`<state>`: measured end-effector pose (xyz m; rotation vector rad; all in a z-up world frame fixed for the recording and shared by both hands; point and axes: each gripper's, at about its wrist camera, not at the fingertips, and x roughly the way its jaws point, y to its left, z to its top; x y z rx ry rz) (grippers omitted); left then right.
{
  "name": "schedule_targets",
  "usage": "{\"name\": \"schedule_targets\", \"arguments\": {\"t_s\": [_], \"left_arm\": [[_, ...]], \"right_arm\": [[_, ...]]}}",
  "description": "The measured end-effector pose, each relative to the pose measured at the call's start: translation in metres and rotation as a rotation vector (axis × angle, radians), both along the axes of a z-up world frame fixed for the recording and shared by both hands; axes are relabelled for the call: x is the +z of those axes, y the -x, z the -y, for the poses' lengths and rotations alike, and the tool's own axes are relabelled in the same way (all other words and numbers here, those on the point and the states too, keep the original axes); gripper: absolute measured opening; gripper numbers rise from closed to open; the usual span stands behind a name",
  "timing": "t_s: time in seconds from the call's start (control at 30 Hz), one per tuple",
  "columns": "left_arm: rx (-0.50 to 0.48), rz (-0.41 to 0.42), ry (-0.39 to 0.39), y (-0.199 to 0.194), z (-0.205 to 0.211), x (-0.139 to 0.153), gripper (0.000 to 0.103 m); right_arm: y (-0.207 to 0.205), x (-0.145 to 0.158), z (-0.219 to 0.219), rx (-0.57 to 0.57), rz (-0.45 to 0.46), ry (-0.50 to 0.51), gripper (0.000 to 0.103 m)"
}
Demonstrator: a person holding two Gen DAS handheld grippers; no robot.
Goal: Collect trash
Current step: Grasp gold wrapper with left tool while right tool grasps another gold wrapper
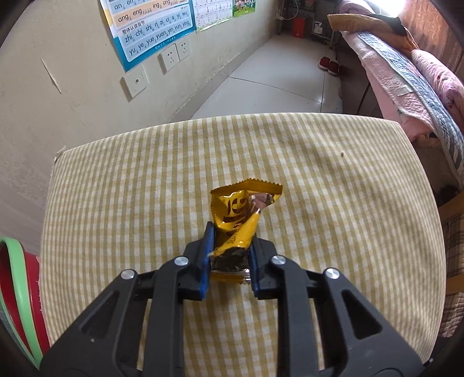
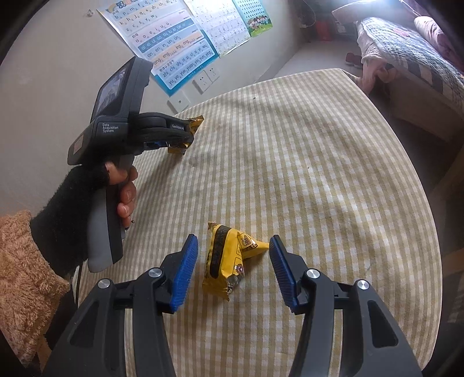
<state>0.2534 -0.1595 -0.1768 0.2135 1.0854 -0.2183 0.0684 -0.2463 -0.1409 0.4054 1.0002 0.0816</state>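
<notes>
Closest in the right wrist view, the right gripper (image 2: 233,255) has its blue-padded jaws spread wide, one on each side of a crumpled yellow wrapper (image 2: 229,262) that lies on the checked tablecloth (image 2: 319,179); neither pad touches it. Further left and higher, the left gripper (image 2: 178,136) is held by a hand (image 2: 126,188) in a black fingerless glove, its jaws clenched on a second yellow wrapper (image 2: 190,127). In the left wrist view that wrapper (image 1: 240,214) is pinched at its lower end between the blue pads of the left gripper (image 1: 230,246), and seems to be lifted off the cloth (image 1: 319,174), though this angle does not settle it. A green and red bin rim (image 1: 17,278) shows at the table's left edge. Beyond the table stand a wall poster (image 1: 150,26), wall sockets (image 1: 175,53), red slippers (image 1: 329,65) on the floor and a bed with pink bedding (image 1: 406,81).
</notes>
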Motion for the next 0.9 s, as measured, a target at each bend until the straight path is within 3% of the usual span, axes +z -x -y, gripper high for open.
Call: {"name": "schedule_targets", "arguments": {"t_s": [0.4, 0.63, 0.9], "left_arm": [[0.023, 0.076, 0.04, 0.076, -0.051, 0.035, 0.02], [0.057, 0.109, 0.11, 0.127, -0.089, 0.067, 0.02], [0.119, 0.164, 0.095, 0.161, -0.138, 0.09, 0.02]], "right_arm": [[-0.004, -0.005, 0.001, -0.028, -0.007, 0.025, 0.046], [-0.003, -0.009, -0.011, -0.006, -0.018, 0.037, 0.023], [0.003, 0.012, -0.038, 0.038, 0.011, 0.109, 0.022]]}}
